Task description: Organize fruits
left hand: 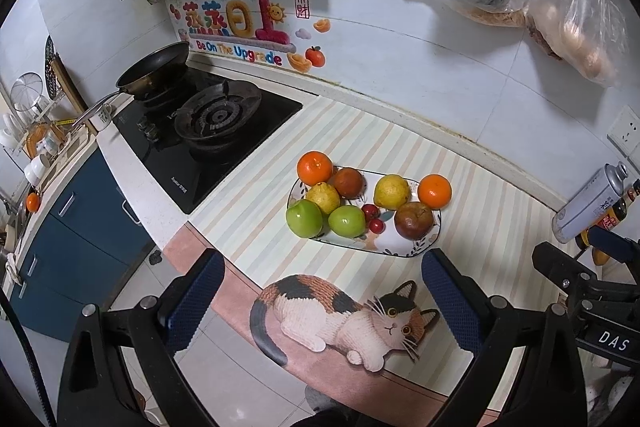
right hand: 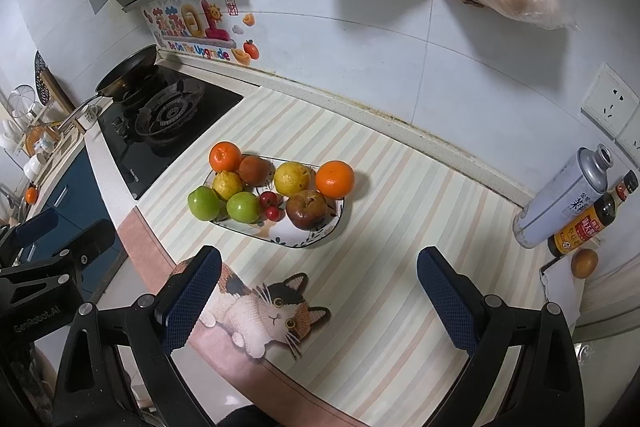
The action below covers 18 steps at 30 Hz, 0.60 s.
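Crowding the plate (left hand: 394,247), the fruit hides most of its pattern. Left gripper (left hand: 320,299) and right gripper (right hand: 320,299) gape wide, empty.

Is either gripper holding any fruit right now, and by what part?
Nothing held. Left gripper and right gripper are both open and empty, short of the fruit plate.

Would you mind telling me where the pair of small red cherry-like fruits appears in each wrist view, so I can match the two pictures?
Left wrist view: the red fruits lie right of centre, in the plate, between a green apple and a dark brown fruit.
Right wrist view: the red fruits lie left of centre, between the same two fruits.
Shared landmark: the calico cat picture on the mat, in front of the plate.
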Each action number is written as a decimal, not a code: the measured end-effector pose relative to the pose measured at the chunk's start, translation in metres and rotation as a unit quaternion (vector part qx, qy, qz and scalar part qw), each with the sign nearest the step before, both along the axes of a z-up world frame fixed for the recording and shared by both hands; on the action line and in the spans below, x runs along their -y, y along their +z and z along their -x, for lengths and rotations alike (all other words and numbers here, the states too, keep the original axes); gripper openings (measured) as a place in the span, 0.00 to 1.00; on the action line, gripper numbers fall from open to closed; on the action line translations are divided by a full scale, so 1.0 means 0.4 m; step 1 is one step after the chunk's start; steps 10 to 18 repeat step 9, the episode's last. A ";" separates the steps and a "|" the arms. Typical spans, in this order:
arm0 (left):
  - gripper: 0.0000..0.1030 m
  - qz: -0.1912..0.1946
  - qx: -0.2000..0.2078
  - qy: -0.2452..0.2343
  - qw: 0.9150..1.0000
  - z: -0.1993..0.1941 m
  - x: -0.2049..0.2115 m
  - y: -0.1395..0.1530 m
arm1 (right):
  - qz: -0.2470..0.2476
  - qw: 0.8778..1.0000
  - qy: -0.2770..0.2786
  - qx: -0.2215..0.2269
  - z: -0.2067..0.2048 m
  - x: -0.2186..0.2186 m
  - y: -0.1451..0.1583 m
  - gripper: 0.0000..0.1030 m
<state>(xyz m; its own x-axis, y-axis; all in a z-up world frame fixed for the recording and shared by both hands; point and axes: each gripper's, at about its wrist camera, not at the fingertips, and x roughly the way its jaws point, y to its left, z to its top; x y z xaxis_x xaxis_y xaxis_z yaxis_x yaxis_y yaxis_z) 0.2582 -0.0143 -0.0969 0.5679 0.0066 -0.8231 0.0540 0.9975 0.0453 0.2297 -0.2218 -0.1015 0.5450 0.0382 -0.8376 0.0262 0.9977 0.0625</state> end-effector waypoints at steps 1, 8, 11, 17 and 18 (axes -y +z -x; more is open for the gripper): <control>0.98 0.000 0.000 0.000 1.000 0.000 0.000 0.000 | -0.001 1.000 0.000 0.000 0.000 0.000 0.000 0.97; 0.98 0.000 0.002 -0.003 1.000 0.001 0.005 -0.005 | 0.000 1.000 0.000 0.001 0.001 0.001 0.001 0.97; 0.98 0.000 0.003 -0.003 1.000 0.001 0.007 -0.006 | -0.001 1.000 -0.001 0.001 0.002 0.002 -0.001 0.97; 0.98 0.000 0.003 -0.003 1.000 0.001 0.007 -0.006 | -0.001 1.000 -0.001 0.001 0.002 0.002 -0.001 0.97; 0.98 0.000 0.003 -0.003 1.000 0.001 0.007 -0.006 | -0.001 1.000 -0.001 0.001 0.002 0.002 -0.001 0.97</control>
